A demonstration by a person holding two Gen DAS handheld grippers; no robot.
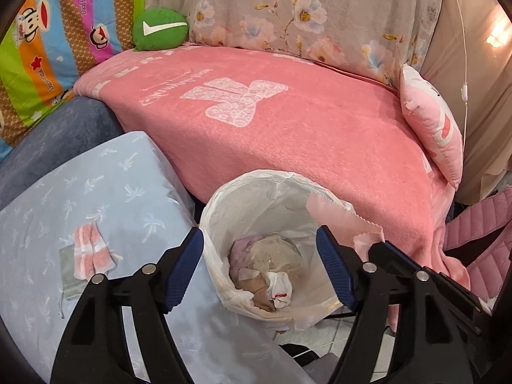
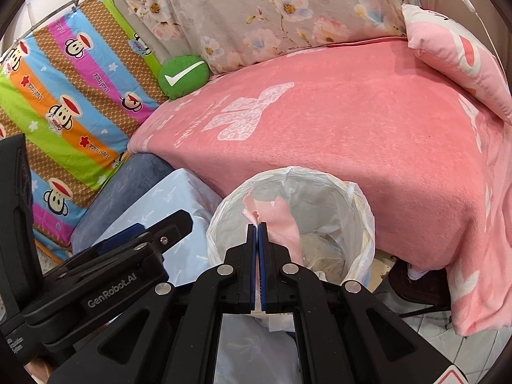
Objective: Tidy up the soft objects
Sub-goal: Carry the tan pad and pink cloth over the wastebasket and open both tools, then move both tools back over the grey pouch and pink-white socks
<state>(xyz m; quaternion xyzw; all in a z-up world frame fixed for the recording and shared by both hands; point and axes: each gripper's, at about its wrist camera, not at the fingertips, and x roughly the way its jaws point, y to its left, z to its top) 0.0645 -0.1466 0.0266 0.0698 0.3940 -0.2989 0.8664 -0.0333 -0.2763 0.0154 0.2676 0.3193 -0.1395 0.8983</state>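
Note:
A white-lined bin (image 1: 224,211) (image 2: 361,211) stands against the bed, with crumpled tissues and fabric at its bottom. My right gripper (image 2: 259,225) is shut on a thin pink cloth (image 2: 281,220), held over the bin's mouth. The same pink cloth (image 1: 339,214) shows in the left wrist view, hanging by the right gripper (image 1: 380,246). My left gripper (image 1: 259,240) hangs open above the bin, holding nothing. A pair of pink striped socks (image 1: 92,252) lies on the light blue pillow (image 1: 105,176) to the left. The left gripper (image 2: 147,230) shows at the lower left of the right wrist view.
A pink blanket (image 1: 304,134) covers the bed. A green check-mark cushion (image 1: 160,28), a small pink pillow (image 1: 432,124), a floral quilt (image 1: 304,9) and a striped cartoon quilt (image 1: 48,48) surround it. A grey pouch (image 1: 68,275) lies under the socks. Tiled floor (image 2: 448,342) shows at the lower right.

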